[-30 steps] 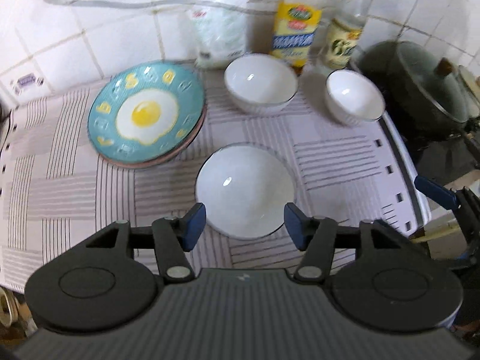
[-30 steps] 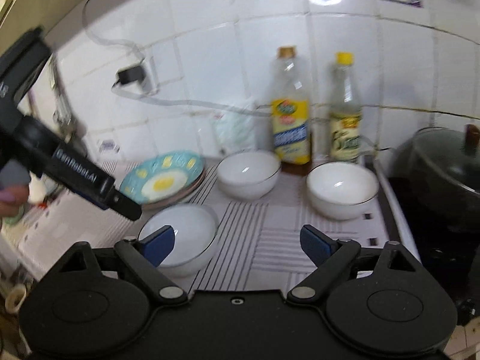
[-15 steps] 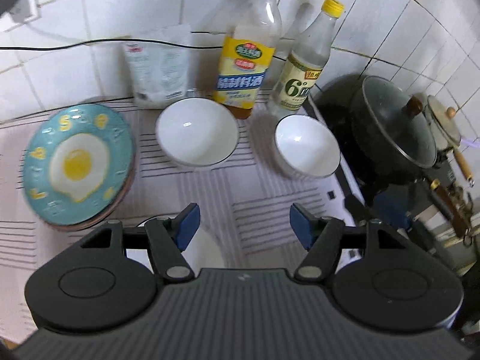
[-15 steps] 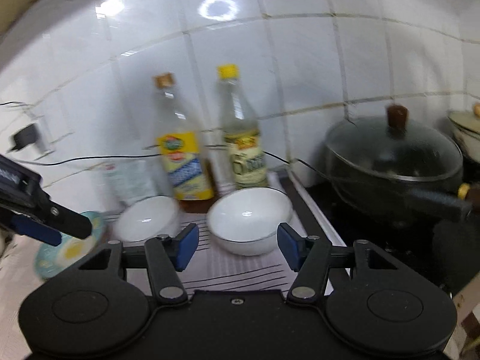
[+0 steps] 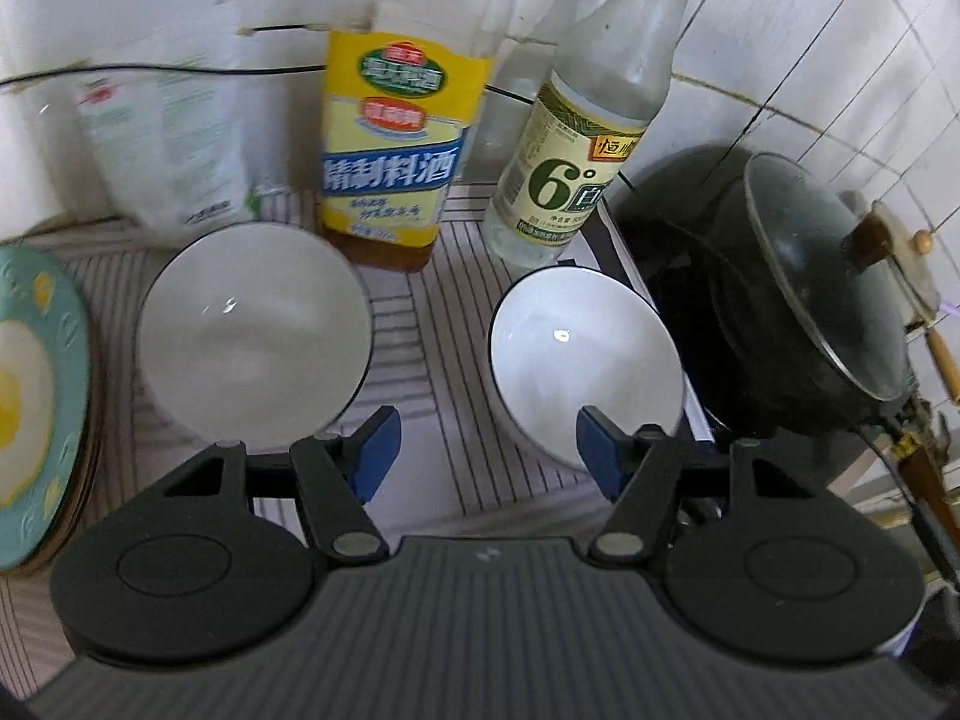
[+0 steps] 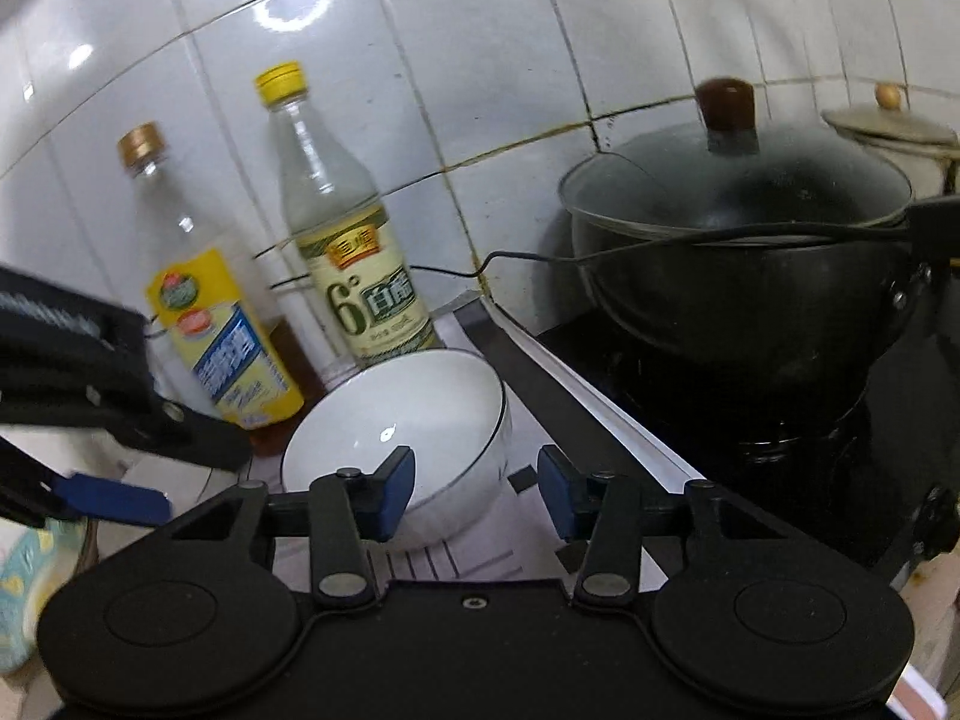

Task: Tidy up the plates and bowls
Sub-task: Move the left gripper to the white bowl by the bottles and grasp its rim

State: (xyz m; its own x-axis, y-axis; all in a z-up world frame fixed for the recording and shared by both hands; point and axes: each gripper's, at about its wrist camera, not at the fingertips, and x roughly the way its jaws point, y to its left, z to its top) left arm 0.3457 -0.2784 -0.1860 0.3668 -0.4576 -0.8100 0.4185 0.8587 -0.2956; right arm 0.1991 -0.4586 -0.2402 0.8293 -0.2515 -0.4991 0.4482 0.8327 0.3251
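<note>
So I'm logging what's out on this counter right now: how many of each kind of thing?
White bowls: 2, the left bowl and the right bowl
Egg-pattern plate stack: 1
Bottles: 2, the yellow-label bottle and the vinegar bottle
White bag: 1
Lidded black pot: 1
Total: 7

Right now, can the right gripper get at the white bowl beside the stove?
Probably yes. The right gripper is open with the bowl just ahead of its fingers, nothing between them; the vinegar bottle stands behind.
</note>
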